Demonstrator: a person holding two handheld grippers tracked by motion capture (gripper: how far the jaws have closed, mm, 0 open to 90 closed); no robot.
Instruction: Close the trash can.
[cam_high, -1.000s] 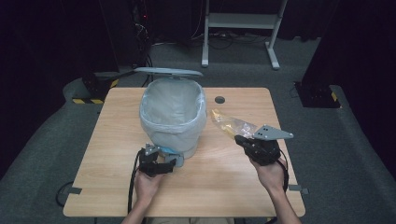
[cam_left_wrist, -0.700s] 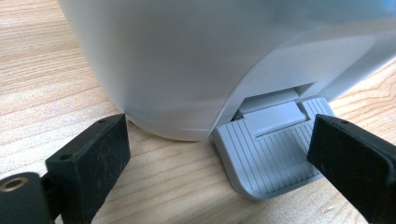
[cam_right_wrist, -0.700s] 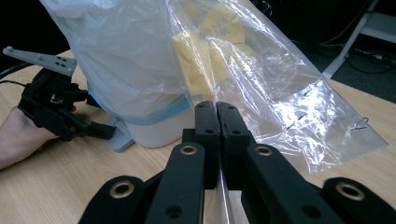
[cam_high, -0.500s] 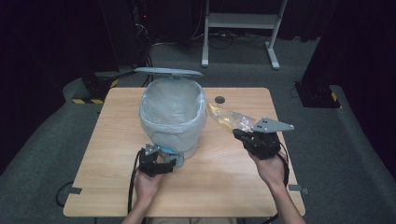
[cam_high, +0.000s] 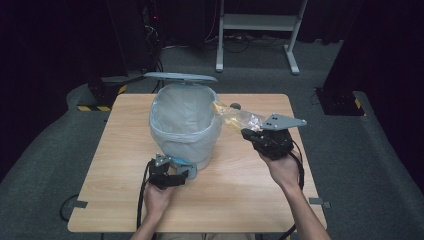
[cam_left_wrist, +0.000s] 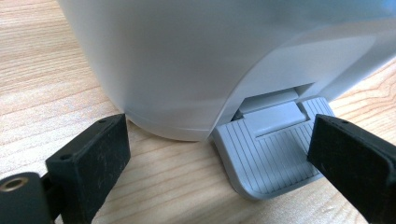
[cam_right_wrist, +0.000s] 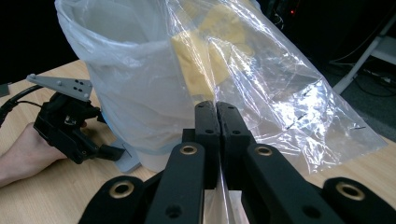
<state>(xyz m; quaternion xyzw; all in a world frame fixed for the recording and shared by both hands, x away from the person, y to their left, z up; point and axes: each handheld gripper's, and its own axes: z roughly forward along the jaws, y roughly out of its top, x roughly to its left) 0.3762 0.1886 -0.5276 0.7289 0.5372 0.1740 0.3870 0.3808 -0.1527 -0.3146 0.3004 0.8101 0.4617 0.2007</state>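
From the high view, the lined bin stands mid-counter, lid raised, between both grippers. The left gripper view has the left gripper fingers spread wide around the bin's grey pedal, gripping nothing. In the right gripper view, the right gripper fingers pinch a clear plastic bag beside the bin.

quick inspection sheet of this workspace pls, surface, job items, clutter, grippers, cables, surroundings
surface: wooden table, bare around the job's things.
job's things: pedal bin lined with a plastic liner, lid up; clear plastic bag with yellow contents lifted beside the bin rim.
clutter: small dark round spot on the table behind the bag.
grippers: left gripper open, jaws either side of the bin's pedal; right gripper shut on the clear plastic bag.
cables: black cable trails from the left gripper.
surroundings: dark room, grey floor, white metal stand behind.
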